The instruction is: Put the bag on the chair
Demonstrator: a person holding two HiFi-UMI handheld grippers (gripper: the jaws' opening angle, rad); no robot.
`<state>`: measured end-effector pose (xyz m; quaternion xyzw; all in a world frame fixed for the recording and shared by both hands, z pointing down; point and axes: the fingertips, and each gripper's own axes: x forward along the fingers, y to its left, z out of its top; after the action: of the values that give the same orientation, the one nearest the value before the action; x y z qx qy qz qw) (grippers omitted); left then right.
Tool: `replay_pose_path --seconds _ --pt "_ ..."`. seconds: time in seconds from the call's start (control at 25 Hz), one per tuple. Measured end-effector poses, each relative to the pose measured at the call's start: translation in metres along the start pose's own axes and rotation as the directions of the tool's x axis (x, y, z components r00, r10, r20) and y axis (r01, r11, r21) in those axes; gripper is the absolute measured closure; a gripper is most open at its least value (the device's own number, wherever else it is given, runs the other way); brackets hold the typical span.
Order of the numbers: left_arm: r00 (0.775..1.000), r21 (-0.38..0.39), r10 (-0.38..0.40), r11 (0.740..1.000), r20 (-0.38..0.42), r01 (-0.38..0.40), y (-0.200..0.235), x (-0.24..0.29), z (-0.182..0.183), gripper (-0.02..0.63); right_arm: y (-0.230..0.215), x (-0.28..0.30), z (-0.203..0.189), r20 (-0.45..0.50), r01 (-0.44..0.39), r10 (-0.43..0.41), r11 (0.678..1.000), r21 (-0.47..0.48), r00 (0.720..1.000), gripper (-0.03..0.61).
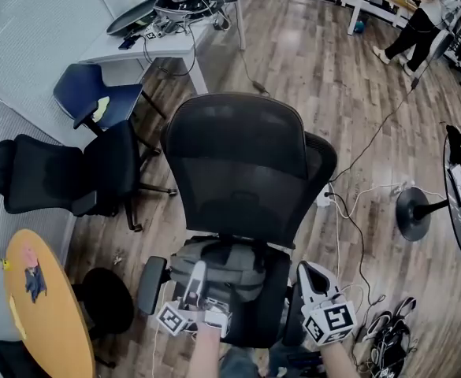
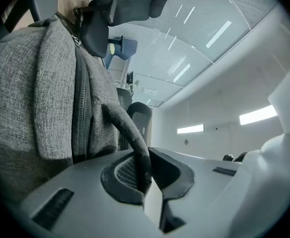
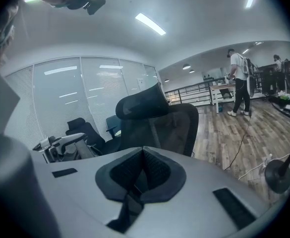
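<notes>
Head view: black mesh chair (image 1: 238,164) at centre of frame. The grey bag (image 1: 214,268) sits on its seat at lower centre, against the foot of the backrest and between the armrests

- The left gripper (image 1: 198,272) is at lower centre, over the near edge of the bag
- Left gripper view: jaws clamped on a dark strap (image 2: 131,133) of the bag. The strap arcs up from the pads to the grey fabric that fills the left of that frame. A zip line runs down the fabric
- The right gripper (image 1: 304,270) is right of lower centre, just beside the armrest on that side and apart from the bag
- Right gripper view: jaws together. A dark strip shows at their base; cannot tell whether it is a strap or only the gap. A black chair back stands beyond the jaws

Surroundings, head view: second black chair (image 1: 65,176) and blue chair (image 1: 96,93) at left, white table (image 1: 155,46) upper left, orange round table (image 1: 45,313) lower left, a person (image 1: 423,18) upper right, cables (image 1: 356,235) across the wood floor (image 1: 317,77)
</notes>
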<state>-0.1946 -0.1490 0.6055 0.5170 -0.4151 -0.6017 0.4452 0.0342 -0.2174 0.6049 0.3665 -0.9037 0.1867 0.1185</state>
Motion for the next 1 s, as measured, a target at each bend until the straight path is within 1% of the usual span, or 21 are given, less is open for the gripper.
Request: replay_pose_path --seconds 0.2,0.6,0.72,0.8,0.88,1.0 --pt "1.000 0.003 -0.009 1.000 0.014 0.009 0.008 0.020 0.001 0.572 -0.008 0.005 -0.008 -0.021 0.002 -0.002 1.000 0.015 1.000 0.566" --pt "0.999 0.034 -0.015 0.999 0.036 0.014 0.032 0.061 0.007 0.571 -0.028 0.013 -0.019 -0.045 0.016 -0.014 0.998 0.060 0.999 0.566" --pt "0.999 0.028 -0.019 0.999 0.038 0.018 0.040 0.072 0.008 0.571 -0.033 0.014 -0.025 -0.059 0.023 -0.019 0.997 0.068 0.998 0.566" --pt "0.999 0.021 -0.026 0.999 0.033 0.026 0.044 0.080 0.009 0.571 -0.029 0.016 -0.026 -0.064 0.008 -0.003 0.996 0.086 0.998 0.566" --pt "0.999 0.020 -0.031 0.999 0.032 0.030 0.047 0.088 0.010 0.571 -0.020 0.021 -0.026 -0.068 -0.024 0.030 0.996 0.084 0.997 0.566" --pt "0.999 0.023 -0.023 0.999 0.040 0.022 0.055 0.101 0.011 0.571 -0.008 0.024 -0.026 -0.068 -0.054 0.060 0.995 0.086 0.996 0.566"
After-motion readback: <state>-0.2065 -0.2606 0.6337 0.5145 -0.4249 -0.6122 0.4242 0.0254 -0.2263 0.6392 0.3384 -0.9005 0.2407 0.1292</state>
